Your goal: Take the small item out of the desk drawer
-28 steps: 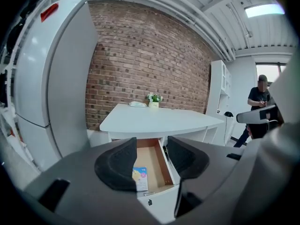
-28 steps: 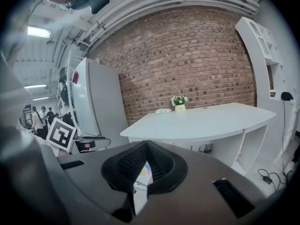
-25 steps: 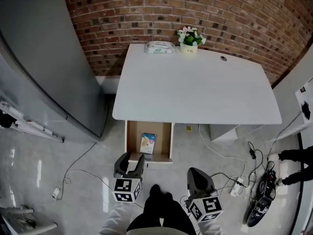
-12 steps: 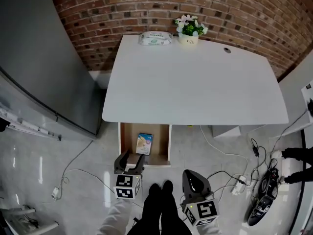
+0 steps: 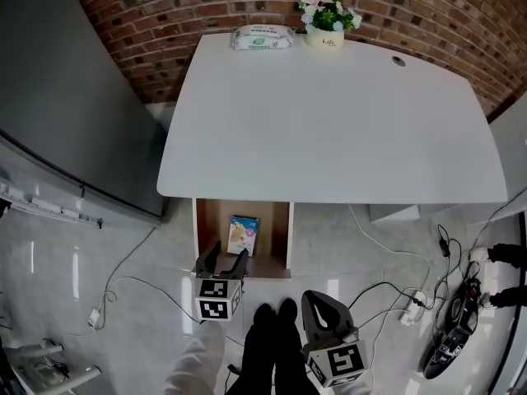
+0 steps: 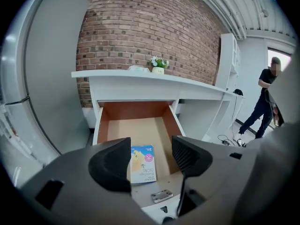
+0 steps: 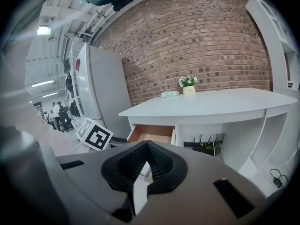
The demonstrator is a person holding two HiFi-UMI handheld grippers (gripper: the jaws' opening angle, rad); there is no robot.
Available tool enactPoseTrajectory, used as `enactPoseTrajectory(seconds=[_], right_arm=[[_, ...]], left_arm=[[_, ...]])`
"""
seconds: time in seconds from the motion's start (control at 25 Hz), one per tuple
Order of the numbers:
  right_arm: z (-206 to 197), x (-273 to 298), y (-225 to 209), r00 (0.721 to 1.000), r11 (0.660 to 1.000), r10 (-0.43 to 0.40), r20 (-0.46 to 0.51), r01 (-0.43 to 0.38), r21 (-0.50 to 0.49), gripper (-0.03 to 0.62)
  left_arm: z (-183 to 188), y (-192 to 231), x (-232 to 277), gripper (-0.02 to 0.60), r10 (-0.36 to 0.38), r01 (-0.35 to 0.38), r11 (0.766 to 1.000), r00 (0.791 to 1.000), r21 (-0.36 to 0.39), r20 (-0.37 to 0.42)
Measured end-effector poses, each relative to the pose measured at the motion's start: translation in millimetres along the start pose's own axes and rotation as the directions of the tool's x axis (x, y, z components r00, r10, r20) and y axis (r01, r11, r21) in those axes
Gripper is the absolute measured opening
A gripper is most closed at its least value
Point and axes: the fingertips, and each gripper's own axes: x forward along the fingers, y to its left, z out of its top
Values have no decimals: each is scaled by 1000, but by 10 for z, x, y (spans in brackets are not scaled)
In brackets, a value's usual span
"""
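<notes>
The wooden desk drawer (image 5: 282,237) stands pulled open under the white desk (image 5: 329,122). A small blue and yellow packet (image 5: 244,235) lies flat on its floor, also in the left gripper view as the packet (image 6: 143,163). My left gripper (image 5: 221,261) hovers at the drawer's front edge. Its jaws have just been opening, and nothing is between them; the packet lies beyond and below the left gripper (image 6: 151,159). My right gripper (image 5: 322,309) hangs lower right of the drawer, jaws shut and empty. From the right gripper (image 7: 145,165) the drawer (image 7: 152,134) shows ahead.
A wipes pack (image 5: 262,37) and a flower pot (image 5: 328,25) sit at the desk's far edge. A tall grey cabinet (image 5: 66,97) stands left. Cables and a power strip (image 5: 408,311) lie on the floor right. A small metal latch (image 6: 161,196) sits on the drawer front.
Both grippers have sunk. The left one now stands right at the drawer's front with its jaws wider apart. The right gripper stays shut.
</notes>
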Motion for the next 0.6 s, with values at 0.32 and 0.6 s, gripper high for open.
enactPoseTrajectory(seconds=[0.32, 0.6], right_arm=[[-305, 275, -66, 1000, 999, 28, 2, -28, 24, 23], [-510, 433, -127, 999, 997, 37, -24, -35, 74, 23]], left_arm=[[-284, -4, 524, 287, -10, 13, 999, 997, 42, -82], [-369, 60, 907, 302, -8, 14, 999, 991, 49, -132]])
